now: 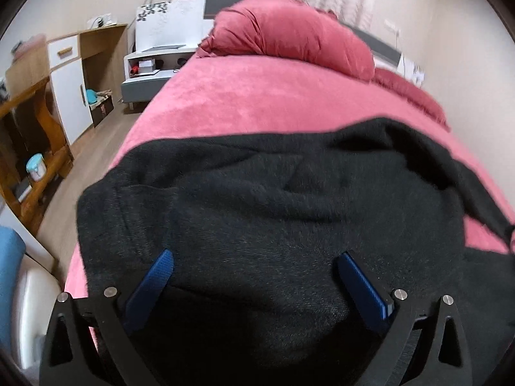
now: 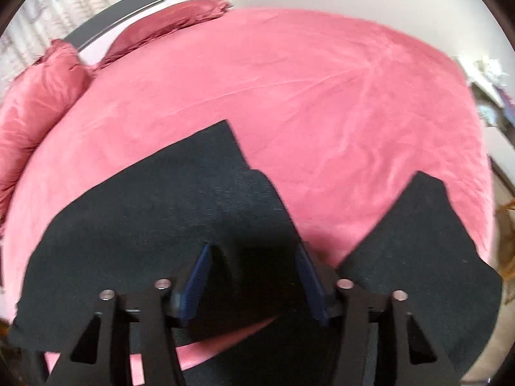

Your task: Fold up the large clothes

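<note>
A large black fleece garment [image 1: 273,212] lies rumpled on the pink bed [image 1: 257,96]. My left gripper [image 1: 254,257] is open, its blue fingers [image 1: 154,283] spread wide just above the black cloth, holding nothing. In the right wrist view the same black garment [image 2: 161,212] lies flat, with a second black flap [image 2: 418,241] to the right. My right gripper [image 2: 254,247] is open over the cloth's edge, its blue pads [image 2: 196,283] apart, with nothing between them.
Pink pillows [image 1: 289,38] sit at the head of the bed, also in the right wrist view [image 2: 38,96]. A wooden desk and white cabinet [image 1: 67,74] and a grey nightstand [image 1: 151,67] stand left of the bed. A wall runs along the right side.
</note>
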The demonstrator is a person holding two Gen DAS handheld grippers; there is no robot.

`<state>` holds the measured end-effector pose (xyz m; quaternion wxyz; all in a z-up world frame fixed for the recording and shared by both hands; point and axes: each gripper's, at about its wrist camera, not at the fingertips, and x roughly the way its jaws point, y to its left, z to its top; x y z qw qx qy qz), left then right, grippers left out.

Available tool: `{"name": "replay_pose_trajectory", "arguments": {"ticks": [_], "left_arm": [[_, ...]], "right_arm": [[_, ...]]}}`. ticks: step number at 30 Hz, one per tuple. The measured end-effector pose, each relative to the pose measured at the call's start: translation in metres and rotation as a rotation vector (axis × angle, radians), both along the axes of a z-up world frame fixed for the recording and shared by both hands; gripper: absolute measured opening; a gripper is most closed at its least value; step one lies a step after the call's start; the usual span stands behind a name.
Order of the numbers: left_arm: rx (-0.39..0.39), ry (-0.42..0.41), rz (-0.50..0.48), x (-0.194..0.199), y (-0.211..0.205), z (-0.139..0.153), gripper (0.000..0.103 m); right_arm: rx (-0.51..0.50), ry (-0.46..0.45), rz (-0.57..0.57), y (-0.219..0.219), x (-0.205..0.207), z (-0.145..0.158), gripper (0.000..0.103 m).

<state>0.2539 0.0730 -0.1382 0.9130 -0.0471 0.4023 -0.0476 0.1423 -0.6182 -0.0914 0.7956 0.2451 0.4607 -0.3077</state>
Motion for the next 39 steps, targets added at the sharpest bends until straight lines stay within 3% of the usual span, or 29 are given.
{"name": "replay_pose_trajectory", "arguments": {"ticks": [4, 5, 7, 8, 9, 10, 12, 14, 16, 17, 18, 19, 20, 21, 23, 26, 27, 29, 31, 33, 34, 35, 36, 37, 38, 39], "left_arm": [[0.022, 0.001, -0.006, 0.0, -0.004, -0.001, 0.103], [0.011, 0.002, -0.006, -0.001, -0.003, -0.001, 0.103], [0.001, 0.003, -0.008, -0.001, -0.001, -0.002, 0.103], [0.003, 0.004, -0.008, -0.001, -0.001, -0.002, 0.103], [0.005, 0.004, -0.009, -0.001, -0.001, -0.002, 0.103], [0.005, 0.004, -0.009, -0.001, -0.001, -0.002, 0.103], [0.005, 0.004, -0.009, -0.001, -0.001, -0.002, 0.103], [0.005, 0.004, -0.009, -0.001, -0.002, -0.002, 0.103], [0.006, 0.004, -0.009, -0.001, -0.002, -0.002, 0.103], [0.005, 0.004, -0.009, -0.001, -0.001, -0.002, 0.103], [0.004, 0.003, -0.009, -0.002, -0.001, -0.002, 0.103], [0.004, 0.003, -0.01, -0.002, -0.002, -0.001, 0.103], [0.005, 0.003, -0.009, -0.002, -0.002, -0.001, 0.103], [0.005, 0.003, -0.01, -0.002, -0.002, -0.001, 0.103], [0.005, 0.003, -0.01, -0.002, -0.002, -0.001, 0.103], [0.005, 0.002, -0.01, -0.002, -0.002, -0.001, 0.103], [0.003, 0.001, -0.01, -0.002, -0.002, -0.001, 0.103], [0.004, 0.002, -0.009, -0.002, -0.002, -0.001, 0.103], [0.004, 0.002, -0.01, -0.002, -0.001, -0.001, 0.103], [0.004, 0.002, -0.01, -0.002, -0.002, -0.001, 0.103], [0.004, 0.002, -0.01, -0.002, -0.002, -0.001, 0.103], [0.003, 0.002, -0.01, -0.002, -0.002, -0.001, 0.103], [0.002, 0.002, -0.01, -0.002, -0.002, -0.001, 0.103], [0.001, 0.002, -0.01, -0.002, -0.001, -0.001, 0.103], [-0.001, 0.002, -0.011, -0.002, -0.001, -0.001, 0.103], [-0.002, 0.002, -0.011, -0.002, -0.001, -0.001, 0.103]], "right_arm": [[0.245, -0.05, 0.105, 0.001, -0.002, -0.019, 0.065], [0.277, -0.073, 0.119, 0.006, -0.004, -0.022, 0.067], [0.224, -0.083, 0.132, 0.014, -0.007, -0.022, 0.067], [0.207, -0.087, 0.117, 0.017, -0.008, -0.023, 0.054], [0.182, -0.07, 0.087, 0.02, -0.003, -0.025, 0.022], [0.16, -0.057, 0.058, 0.019, -0.004, -0.024, 0.005], [0.239, -0.18, 0.05, 0.014, -0.015, -0.013, 0.003], [0.244, -0.277, 0.07, 0.013, -0.022, 0.012, 0.003], [0.22, -0.299, 0.106, 0.017, -0.025, 0.035, 0.003], [0.205, -0.291, 0.11, 0.019, -0.026, 0.043, 0.003], [0.19, -0.272, 0.094, 0.018, -0.03, 0.045, 0.012], [0.193, -0.239, 0.067, 0.013, -0.03, 0.043, 0.026], [0.218, -0.197, 0.031, 0.007, -0.031, 0.035, 0.056], [0.257, -0.154, -0.009, 0.003, -0.027, 0.024, 0.064], [0.408, -0.145, -0.091, -0.006, -0.041, 0.003, 0.064], [0.775, -0.302, -0.187, 0.005, -0.061, -0.041, 0.064], [0.828, -0.35, -0.19, 0.011, -0.061, -0.051, 0.064], [0.763, -0.352, -0.201, 0.017, -0.055, -0.058, 0.063], [0.723, -0.414, -0.202, 0.022, -0.046, -0.061, 0.058], [0.642, -0.365, -0.219, 0.026, -0.037, -0.062, 0.054], [0.599, -0.347, -0.223, 0.029, -0.039, -0.06, 0.047], [0.555, -0.313, -0.221, 0.031, -0.039, -0.058, 0.025], [0.532, -0.304, -0.214, 0.033, -0.043, -0.054, 0.018], [0.537, -0.353, -0.207, 0.034, -0.05, -0.05, 0.015], [0.536, -0.404, -0.21, 0.031, -0.065, -0.042, 0.005], [0.537, -0.479, -0.2, 0.032, -0.074, -0.033, 0.005]]}}
